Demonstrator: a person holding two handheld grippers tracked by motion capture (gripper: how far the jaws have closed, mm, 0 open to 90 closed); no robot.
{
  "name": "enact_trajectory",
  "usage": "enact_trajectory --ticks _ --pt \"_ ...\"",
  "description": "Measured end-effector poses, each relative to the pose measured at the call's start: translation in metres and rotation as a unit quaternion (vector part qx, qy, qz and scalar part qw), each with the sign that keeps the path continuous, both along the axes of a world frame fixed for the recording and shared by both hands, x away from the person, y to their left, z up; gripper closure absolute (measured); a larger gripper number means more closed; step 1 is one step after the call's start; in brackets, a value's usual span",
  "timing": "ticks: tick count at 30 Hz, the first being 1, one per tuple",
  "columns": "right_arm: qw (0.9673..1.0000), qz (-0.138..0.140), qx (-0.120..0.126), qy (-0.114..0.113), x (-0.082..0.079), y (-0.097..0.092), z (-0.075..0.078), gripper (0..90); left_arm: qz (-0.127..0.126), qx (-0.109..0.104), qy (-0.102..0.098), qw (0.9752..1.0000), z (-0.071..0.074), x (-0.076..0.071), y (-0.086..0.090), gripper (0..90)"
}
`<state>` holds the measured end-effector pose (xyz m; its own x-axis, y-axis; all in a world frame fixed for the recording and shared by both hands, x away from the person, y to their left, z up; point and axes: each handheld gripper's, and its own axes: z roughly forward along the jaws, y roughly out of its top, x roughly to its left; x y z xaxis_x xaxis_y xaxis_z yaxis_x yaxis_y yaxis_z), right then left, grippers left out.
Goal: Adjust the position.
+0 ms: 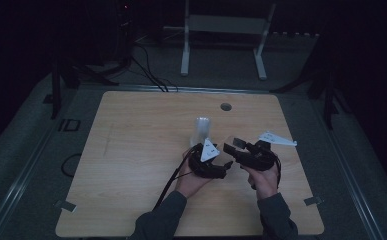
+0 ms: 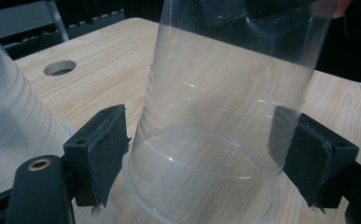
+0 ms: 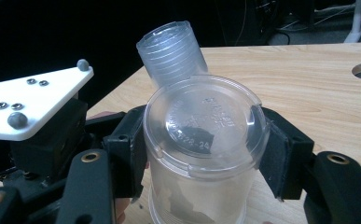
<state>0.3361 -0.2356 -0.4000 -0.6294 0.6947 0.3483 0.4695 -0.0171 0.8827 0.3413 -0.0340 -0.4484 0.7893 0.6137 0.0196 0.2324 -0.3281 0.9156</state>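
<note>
Cup (image 3: 201, 154) sits clamped between both the left claw (image 2: 201, 154) and right claw (image 3: 201, 154).

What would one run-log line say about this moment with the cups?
left tongs: around clear cup near rim | right tongs: gripping its base end | cup stack: standing on table

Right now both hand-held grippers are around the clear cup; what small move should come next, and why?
Probably pull the two apart gently. The left hand-held gripper clamps the clear cup near its rim, the right hand-held gripper grips near the base, and a stack of cups stands behind.
</note>
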Motion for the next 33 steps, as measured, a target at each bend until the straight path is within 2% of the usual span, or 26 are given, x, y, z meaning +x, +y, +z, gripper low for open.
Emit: enact_trajectory --ticks 13,23,29,33 --pt "0.9992 0.005 0.036 0.015 0.002 -0.006 -0.003 40.9 -0.007 -0.005 -0.008 0.9999 0.001 -0.001 0.001 20.1" --pt "0.9984 0.01 0.052 0.022 0.002 -0.009 -0.004 41.1 -0.009 -0.006 -0.01 0.9999 0.0 -0.001 0.0 21.6" --pt "0.9981 0.013 0.056 0.024 0.002 -0.011 -0.004 41.0 -0.01 -0.005 -0.019 0.9998 0.002 -0.004 0.0 23.5" --pt "0.9971 0.015 0.069 0.027 0.003 -0.013 -0.004 40.9 -0.01 -0.005 -0.026 0.9996 0.004 -0.006 0.0 23.9"
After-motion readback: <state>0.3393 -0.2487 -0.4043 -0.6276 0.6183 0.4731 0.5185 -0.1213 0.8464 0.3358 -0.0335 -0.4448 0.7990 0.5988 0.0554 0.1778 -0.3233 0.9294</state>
